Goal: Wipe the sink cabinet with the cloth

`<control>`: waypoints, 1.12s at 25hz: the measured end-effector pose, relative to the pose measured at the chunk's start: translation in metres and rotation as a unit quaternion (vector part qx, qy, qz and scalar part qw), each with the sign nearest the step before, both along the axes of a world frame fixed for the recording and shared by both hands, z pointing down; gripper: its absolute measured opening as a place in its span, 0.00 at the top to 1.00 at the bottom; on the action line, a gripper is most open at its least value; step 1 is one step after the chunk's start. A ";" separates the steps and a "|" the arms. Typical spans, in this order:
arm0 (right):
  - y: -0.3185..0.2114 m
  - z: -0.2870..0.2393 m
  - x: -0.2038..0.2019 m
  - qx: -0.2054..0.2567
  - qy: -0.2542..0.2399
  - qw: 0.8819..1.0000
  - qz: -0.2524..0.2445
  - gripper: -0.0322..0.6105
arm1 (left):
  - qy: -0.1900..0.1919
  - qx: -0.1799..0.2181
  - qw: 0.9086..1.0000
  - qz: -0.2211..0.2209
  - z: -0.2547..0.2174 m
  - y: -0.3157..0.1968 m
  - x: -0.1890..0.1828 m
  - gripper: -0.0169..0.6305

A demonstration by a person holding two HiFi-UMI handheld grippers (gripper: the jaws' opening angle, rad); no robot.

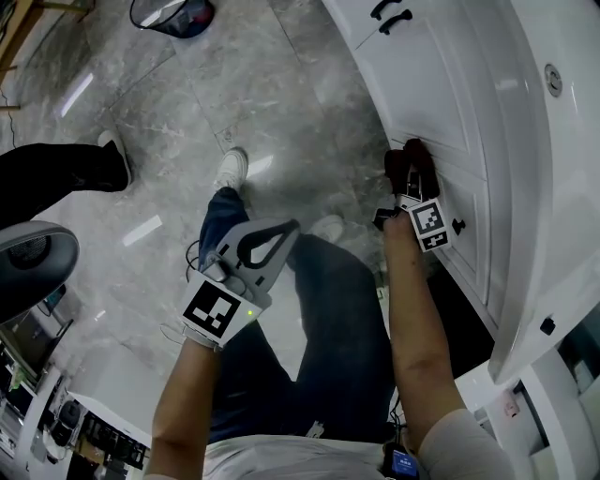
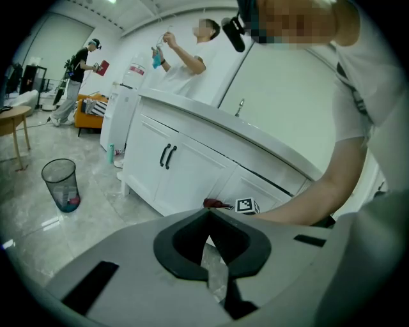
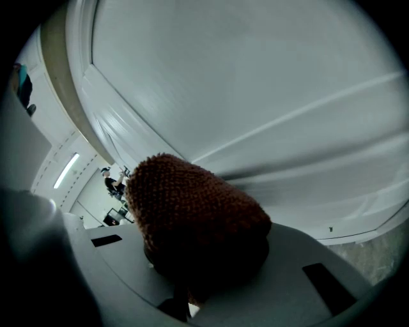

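A dark red-brown knitted cloth (image 1: 410, 165) is pinched in my right gripper (image 1: 412, 186) and pressed against a white door panel of the sink cabinet (image 1: 450, 84). In the right gripper view the cloth (image 3: 192, 211) bulges out of the jaws and hides their tips, with the cabinet door (image 3: 255, 96) right behind it. My left gripper (image 1: 292, 226) hangs over the floor left of the cabinet, shut with nothing in it. In the left gripper view its jaws meet in front of the cabinet (image 2: 185, 172), and the cloth (image 2: 214, 204) shows as a small dark lump.
Black door handles (image 1: 391, 13) sit further along the cabinet, and the white counter edge (image 1: 553, 187) overhangs it. A mesh waste bin (image 1: 173, 14) stands on the grey marble floor. My own legs and shoes (image 1: 231, 169) are below. Another person's leg (image 1: 66, 169) is at the left.
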State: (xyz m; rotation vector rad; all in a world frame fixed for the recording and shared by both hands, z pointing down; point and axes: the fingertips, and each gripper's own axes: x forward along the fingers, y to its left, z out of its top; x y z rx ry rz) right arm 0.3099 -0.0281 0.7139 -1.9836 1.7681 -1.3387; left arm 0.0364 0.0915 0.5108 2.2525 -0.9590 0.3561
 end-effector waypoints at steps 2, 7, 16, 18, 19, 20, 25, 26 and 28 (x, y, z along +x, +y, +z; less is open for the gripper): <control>0.008 0.003 0.007 -0.004 0.003 1.000 0.003 0.87 | -0.001 0.001 1.000 0.006 0.001 0.002 0.005 0.95; 0.038 0.008 0.028 -0.017 0.009 1.000 0.010 0.87 | 0.001 0.001 1.000 0.012 0.002 0.010 0.018 0.95; 0.093 0.005 0.070 -0.047 0.028 0.998 0.033 0.87 | 0.051 -0.016 0.999 0.007 -0.014 0.018 0.047 0.95; 0.104 0.004 0.078 -0.053 0.038 0.997 0.031 0.87 | 0.055 -0.015 0.998 0.019 -0.016 0.021 0.053 0.95; 0.108 0.003 0.081 -0.056 0.044 0.997 0.029 0.87 | 0.060 -0.017 0.998 0.021 -0.016 0.023 0.055 0.95; 0.113 0.003 0.084 -0.058 0.050 0.997 0.028 0.87 | 0.067 -0.019 0.997 0.023 -0.018 0.023 0.056 0.96; 0.143 -0.001 0.107 -0.070 0.070 0.993 0.056 0.87 | 0.084 -0.014 0.995 0.057 -0.024 0.029 0.059 0.95; 0.150 -0.003 0.111 -0.072 0.072 0.993 0.064 0.87 | 0.084 -0.013 0.994 0.066 -0.024 0.031 0.059 0.95; 0.162 -0.005 0.119 -0.076 0.074 0.991 0.080 0.87 | 0.084 -0.012 0.993 0.079 -0.026 0.034 0.060 0.95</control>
